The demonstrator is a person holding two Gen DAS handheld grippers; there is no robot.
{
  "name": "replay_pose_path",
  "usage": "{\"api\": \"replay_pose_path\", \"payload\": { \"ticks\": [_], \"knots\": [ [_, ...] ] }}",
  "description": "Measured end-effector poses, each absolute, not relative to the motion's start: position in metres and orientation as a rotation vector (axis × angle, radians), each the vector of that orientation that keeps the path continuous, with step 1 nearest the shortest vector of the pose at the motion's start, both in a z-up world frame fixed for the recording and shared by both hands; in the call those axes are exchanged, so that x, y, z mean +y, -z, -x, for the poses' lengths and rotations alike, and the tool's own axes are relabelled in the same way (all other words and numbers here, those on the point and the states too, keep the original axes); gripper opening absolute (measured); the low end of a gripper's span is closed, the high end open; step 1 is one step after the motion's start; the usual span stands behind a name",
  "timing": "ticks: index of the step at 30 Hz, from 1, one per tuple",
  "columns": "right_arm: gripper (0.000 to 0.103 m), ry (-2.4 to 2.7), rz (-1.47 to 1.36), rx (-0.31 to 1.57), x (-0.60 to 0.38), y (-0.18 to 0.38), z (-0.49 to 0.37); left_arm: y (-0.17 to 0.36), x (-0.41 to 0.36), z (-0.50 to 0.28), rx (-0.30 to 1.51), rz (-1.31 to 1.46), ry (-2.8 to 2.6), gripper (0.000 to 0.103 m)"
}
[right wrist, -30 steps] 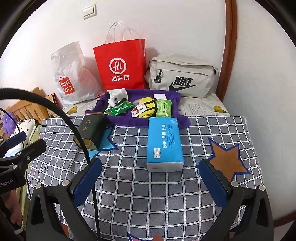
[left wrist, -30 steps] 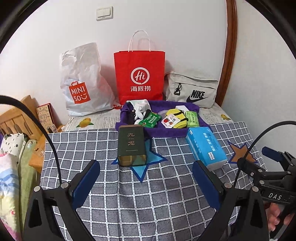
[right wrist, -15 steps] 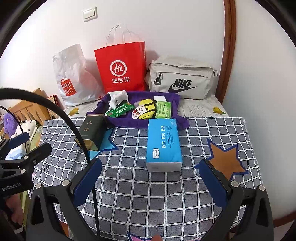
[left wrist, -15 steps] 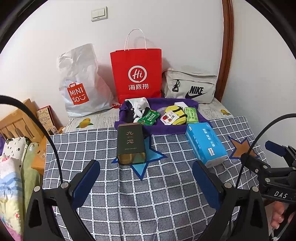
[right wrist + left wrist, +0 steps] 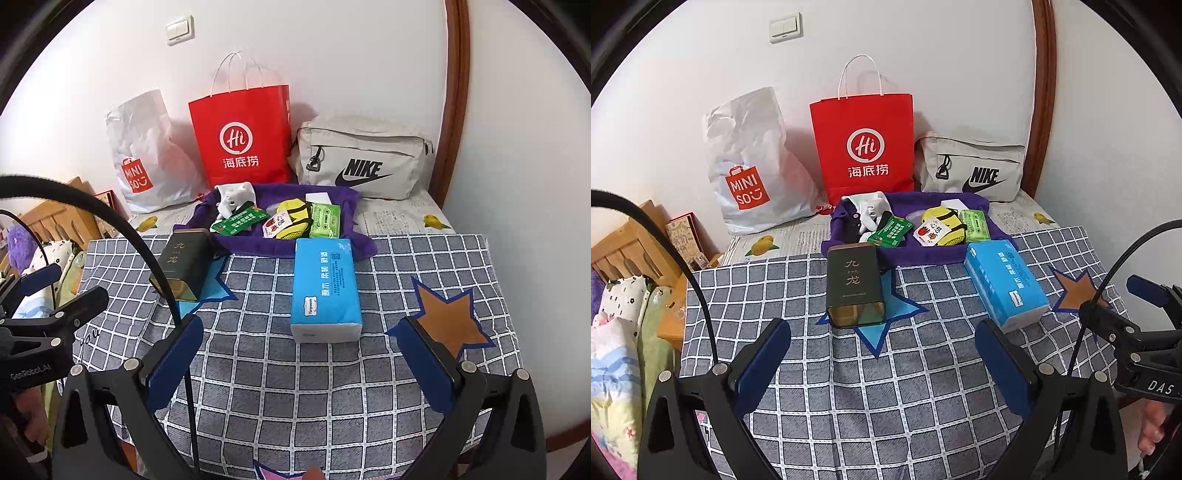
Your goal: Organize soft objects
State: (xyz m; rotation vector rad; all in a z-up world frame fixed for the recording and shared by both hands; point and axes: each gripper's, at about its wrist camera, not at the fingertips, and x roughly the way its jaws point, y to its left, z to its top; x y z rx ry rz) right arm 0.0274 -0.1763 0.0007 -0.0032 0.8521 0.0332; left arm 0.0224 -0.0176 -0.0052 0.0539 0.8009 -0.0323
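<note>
Both claws, left gripper [image 5: 882, 354] and right gripper [image 5: 299, 354], hang spread and empty over the checked cloth [image 5: 295, 387]; tissue pack [image 5: 325, 288] lies mid-cloth, unsorted, near the purple tray [image 5: 229, 243] at the far edge.

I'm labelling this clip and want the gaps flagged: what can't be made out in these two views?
- Red paper bag, Miniso bag, Nike pouch: contents hidden by their own walls, both views.
- Blue tissue pack: small print unreadable.
- White item on the purple cloth: crumpled, identity unclear.
- Left tool and right tool: handles cut off by the bottom edge.
</note>
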Motion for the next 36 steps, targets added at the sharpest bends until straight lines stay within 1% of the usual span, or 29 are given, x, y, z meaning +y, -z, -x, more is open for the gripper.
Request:
{"api": "replay_pose_path", "payload": {
  "ticks": [36],
  "knots": [
    [0.103, -0.052, -0.005, 0.853, -0.1694, -0.0008, -0.0271, 0.0044, -0.0151, -0.0232, 0.8, -0.079, 0.04, 0.101]
  ]
}}
